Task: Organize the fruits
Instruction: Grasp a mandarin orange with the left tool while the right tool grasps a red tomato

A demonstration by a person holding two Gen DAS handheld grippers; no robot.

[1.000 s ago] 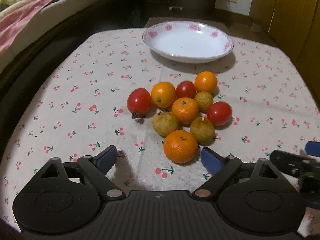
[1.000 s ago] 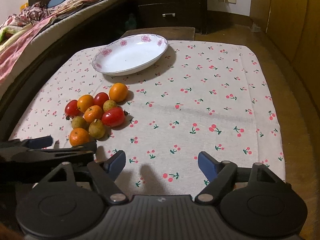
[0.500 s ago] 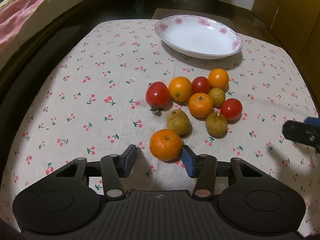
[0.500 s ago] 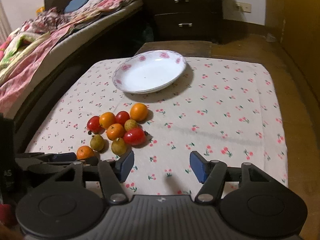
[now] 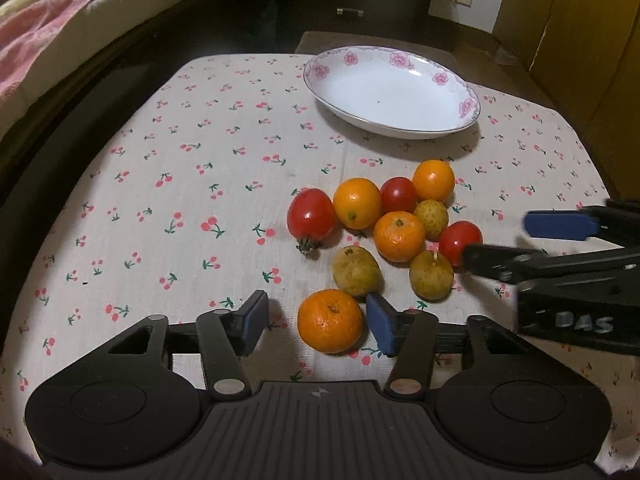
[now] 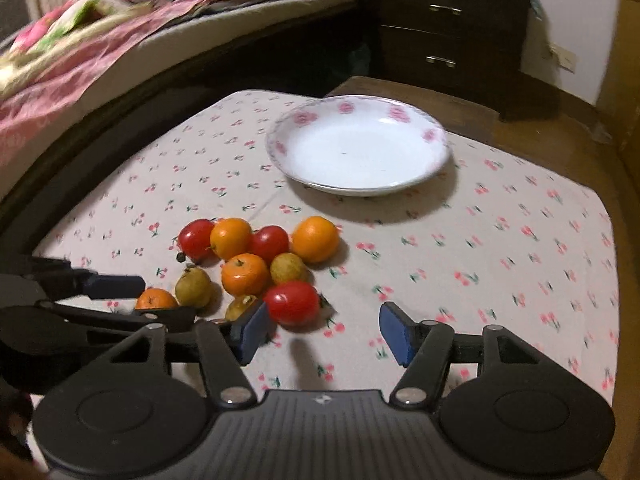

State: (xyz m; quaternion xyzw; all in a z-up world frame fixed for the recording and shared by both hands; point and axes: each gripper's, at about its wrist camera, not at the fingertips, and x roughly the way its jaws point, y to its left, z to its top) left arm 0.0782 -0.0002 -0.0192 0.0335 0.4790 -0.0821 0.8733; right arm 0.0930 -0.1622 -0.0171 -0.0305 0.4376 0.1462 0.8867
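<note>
Nearest, the left gripper (image 5: 316,324), its jaws just reopened slightly, loosely brackets an orange (image 5: 330,320) without squeezing it, the right gripper (image 6: 320,330) stands half-open beside a red tomato (image 6: 292,302), and beyond the fruit cluster sits an empty plate (image 5: 468,106).

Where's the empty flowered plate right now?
In the left wrist view the flowered plate sits at the tablecloth's far end, right of centre, beyond the fruit cluster.
</note>
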